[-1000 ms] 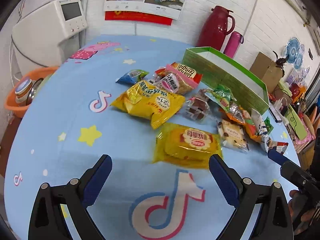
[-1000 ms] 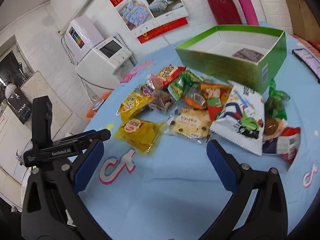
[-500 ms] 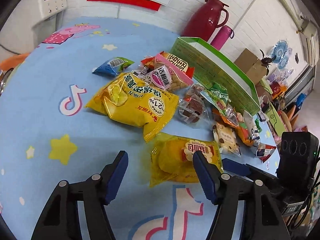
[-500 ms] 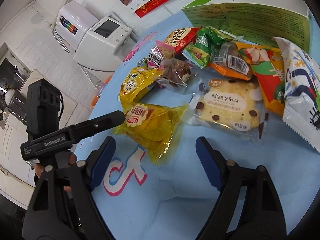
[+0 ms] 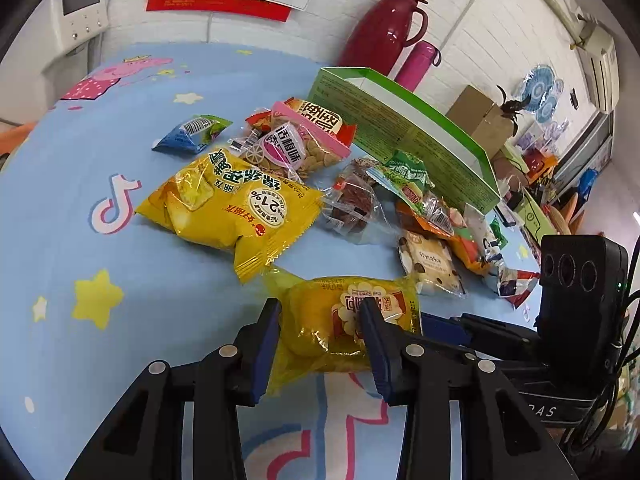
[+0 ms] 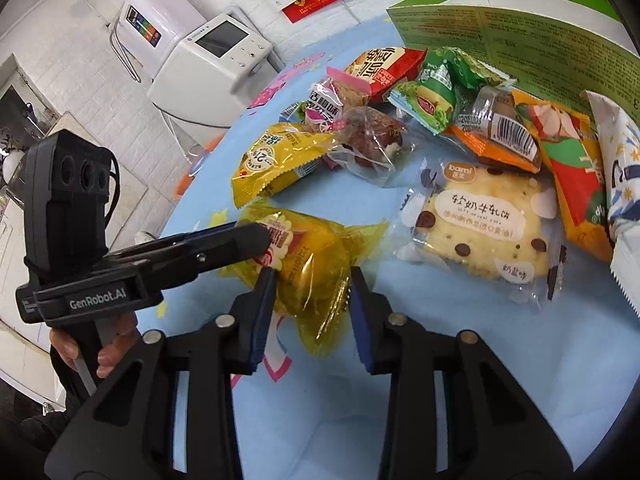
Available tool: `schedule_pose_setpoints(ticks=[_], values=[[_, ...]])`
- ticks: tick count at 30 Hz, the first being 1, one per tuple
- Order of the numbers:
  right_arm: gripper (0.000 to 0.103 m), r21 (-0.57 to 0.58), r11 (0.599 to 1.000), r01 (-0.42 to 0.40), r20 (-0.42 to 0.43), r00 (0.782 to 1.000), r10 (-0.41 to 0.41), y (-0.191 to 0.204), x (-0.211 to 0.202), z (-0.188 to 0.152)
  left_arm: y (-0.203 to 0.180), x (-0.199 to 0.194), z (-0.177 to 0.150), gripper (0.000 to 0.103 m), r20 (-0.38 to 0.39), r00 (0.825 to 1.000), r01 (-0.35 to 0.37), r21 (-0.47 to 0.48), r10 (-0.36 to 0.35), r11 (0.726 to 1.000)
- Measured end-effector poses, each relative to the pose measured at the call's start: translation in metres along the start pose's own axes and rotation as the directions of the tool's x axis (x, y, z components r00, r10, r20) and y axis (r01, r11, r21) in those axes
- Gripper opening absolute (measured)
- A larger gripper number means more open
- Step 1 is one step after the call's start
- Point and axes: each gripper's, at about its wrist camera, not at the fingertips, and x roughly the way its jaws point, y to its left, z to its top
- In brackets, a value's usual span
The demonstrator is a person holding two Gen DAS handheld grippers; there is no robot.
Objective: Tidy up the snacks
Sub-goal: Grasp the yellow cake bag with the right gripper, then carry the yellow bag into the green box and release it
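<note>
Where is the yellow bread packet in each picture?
Left wrist view: the yellow bread packet lies low in the middle, between the left gripper fingers.
Right wrist view: it lies left of the middle, between the right gripper fingers, with the left gripper reaching in from the left.
Shared landmark: the green box behind the snacks.
</note>
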Motion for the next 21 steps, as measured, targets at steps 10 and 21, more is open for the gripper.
schedule_pose_setpoints(ticks=[10,21], values=[[0.034,-0.037,0.999,-0.003,0.066,0.998,0.005,0.01,-0.031,-0.005,-0.032,-0.025,-0.008,0.036,0.053,0.999,-0.002,0.025,0.0,1.0],[0.034,-0.066,0.992,0.104,0.325,0.943,-0.077,-0.009,-0.124,0.056,-0.123,-0.027,0.079,0.036,0.195,0.978,0.034,0.231,-0.08,0.972]])
